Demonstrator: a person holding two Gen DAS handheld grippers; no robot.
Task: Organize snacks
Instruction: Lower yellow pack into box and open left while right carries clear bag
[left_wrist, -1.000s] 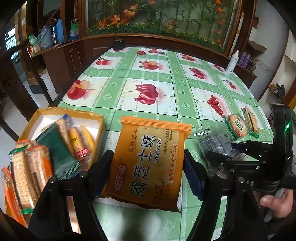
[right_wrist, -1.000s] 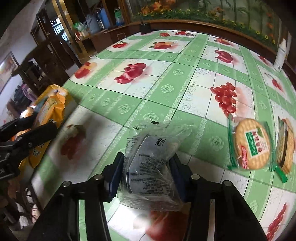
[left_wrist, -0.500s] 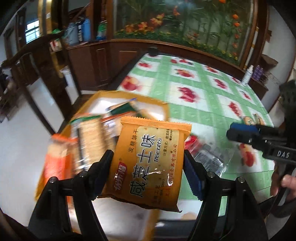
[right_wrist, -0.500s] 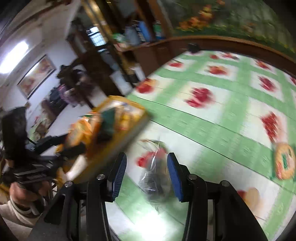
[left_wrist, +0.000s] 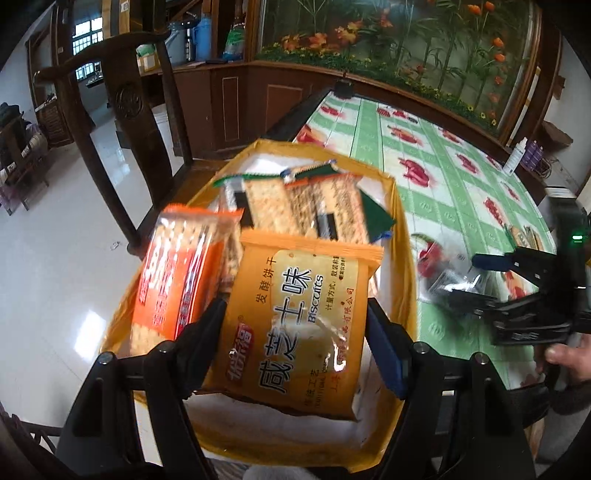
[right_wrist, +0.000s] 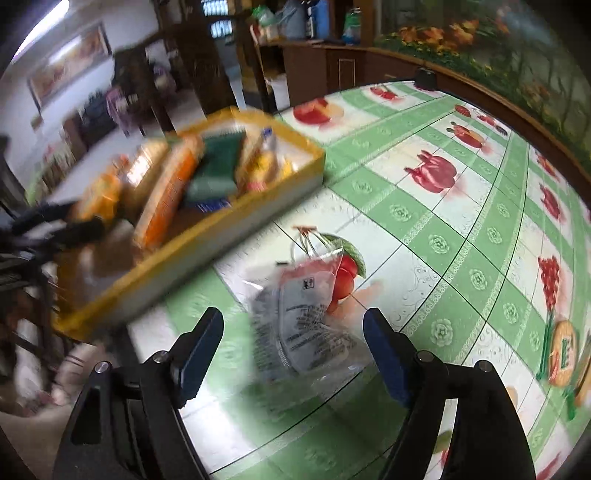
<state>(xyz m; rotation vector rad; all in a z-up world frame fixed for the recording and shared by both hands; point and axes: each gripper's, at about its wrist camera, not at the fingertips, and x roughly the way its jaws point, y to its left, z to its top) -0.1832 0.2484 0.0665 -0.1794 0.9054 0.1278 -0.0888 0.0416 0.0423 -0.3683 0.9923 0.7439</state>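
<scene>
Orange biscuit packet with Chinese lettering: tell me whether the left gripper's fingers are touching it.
Touching. The left wrist view shows the orange biscuit packet clamped in the left gripper, both fingers pressed against its side edges, over the yellow box.

yellow box (right_wrist: 207, 236) contents motion-blurred, round cracker pack (right_wrist: 562, 353) cut by edge

Orange biscuit packet (left_wrist: 295, 328), yellow box (left_wrist: 404, 236), green-checked fruit-print tablecloth (right_wrist: 439, 206)

A table (left_wrist: 436, 173) with a green-checked fruit-print cloth stands by dark wooden cabinets (left_wrist: 236, 107). A carved wooden chair (left_wrist: 125, 110) stands on the glossy white floor (left_wrist: 55, 240). A flower mural (left_wrist: 399, 44) lines the wall.
</scene>
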